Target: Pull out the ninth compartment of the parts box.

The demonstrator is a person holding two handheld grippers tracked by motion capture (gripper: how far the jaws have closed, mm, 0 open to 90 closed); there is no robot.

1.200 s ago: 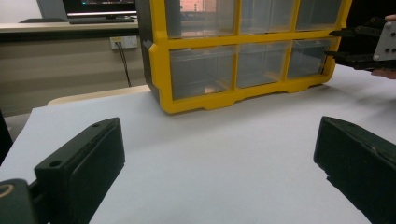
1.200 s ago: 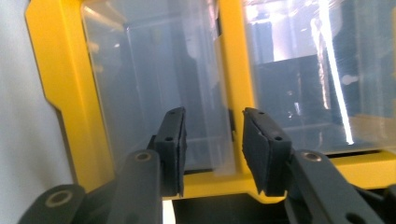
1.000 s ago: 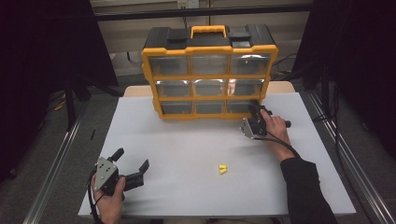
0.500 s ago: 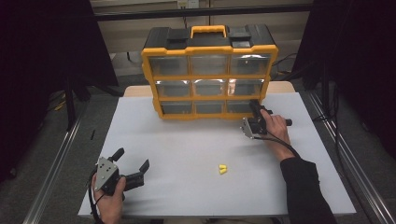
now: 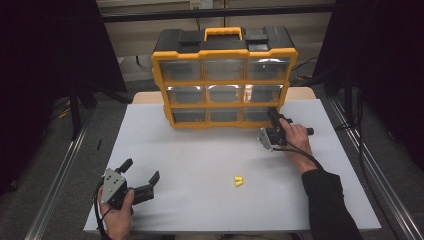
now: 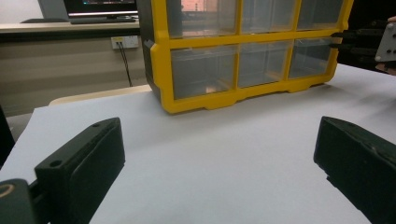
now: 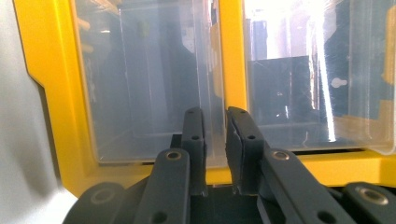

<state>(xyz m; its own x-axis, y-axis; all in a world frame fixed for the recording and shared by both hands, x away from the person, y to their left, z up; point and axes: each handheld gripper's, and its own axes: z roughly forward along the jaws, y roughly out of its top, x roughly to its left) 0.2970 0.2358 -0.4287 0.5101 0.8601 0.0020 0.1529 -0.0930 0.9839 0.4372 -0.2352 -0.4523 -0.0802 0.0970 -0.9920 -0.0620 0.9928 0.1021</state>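
A yellow-and-black drawer organizer (image 5: 225,80) stands upright at the back of the white table (image 5: 200,150). My right gripper (image 5: 272,116) reaches its bottom right clear drawer (image 5: 256,115). In the right gripper view the jaws have just been closing, and the right gripper (image 7: 215,114) is shut on a thin clear lip of that drawer's front (image 7: 149,84). My left gripper (image 5: 140,170) rests near the table's front left corner, open with nothing between its fingers (image 6: 79,163). It faces the organizer (image 6: 243,93).
A small yellow piece (image 5: 238,181) lies on the table in front of the right forearm. The organizer's other clear drawers are closed. Dark curtains and metal rails border the table on both sides.
The right gripper's jaws have narrowed at the bottom right drawer. Neither hand has shifted place, and the yellow piece lies where it was.
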